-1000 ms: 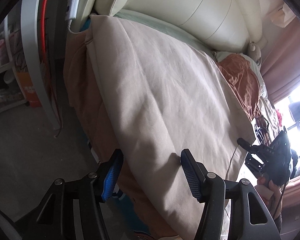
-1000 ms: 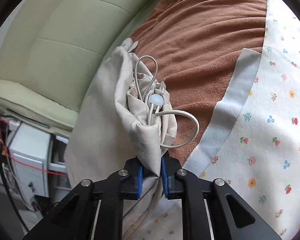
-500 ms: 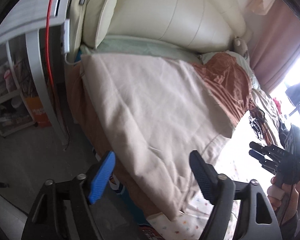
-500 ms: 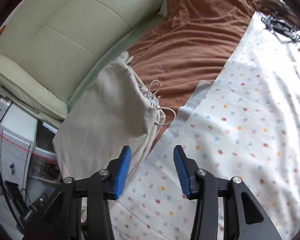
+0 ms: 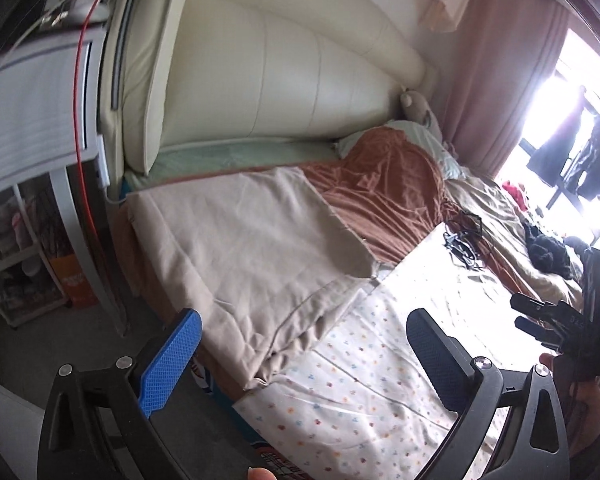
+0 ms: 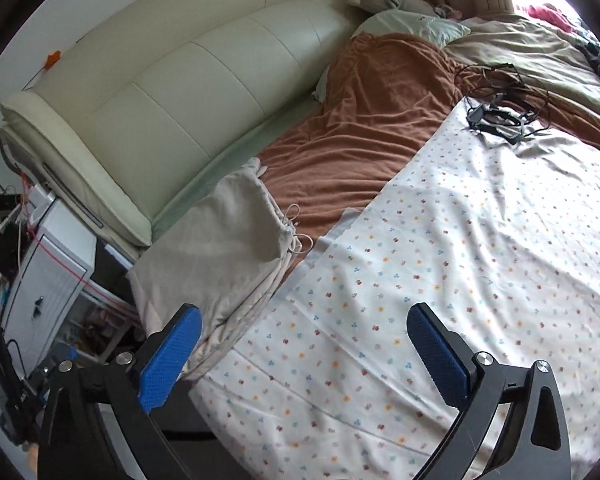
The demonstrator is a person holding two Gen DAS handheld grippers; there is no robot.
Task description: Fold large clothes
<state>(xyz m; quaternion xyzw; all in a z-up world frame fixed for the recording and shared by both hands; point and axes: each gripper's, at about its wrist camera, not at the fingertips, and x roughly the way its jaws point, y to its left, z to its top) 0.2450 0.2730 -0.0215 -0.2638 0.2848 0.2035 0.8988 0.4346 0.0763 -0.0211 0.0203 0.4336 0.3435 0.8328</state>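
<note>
Bed point(image 6: 480, 264) w/ beige garment point(image 6: 220, 232) let go; left gripper point(image 5: 304, 356), right gripper point(image 6: 304, 356) both opening, empty.

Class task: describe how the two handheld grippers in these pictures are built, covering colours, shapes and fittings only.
The left gripper and the right gripper look alike: black, curved frames with triangular cut-outs, silver round bolts at the joints, and two flat blue pads with a fine cross-hatched texture.
</note>
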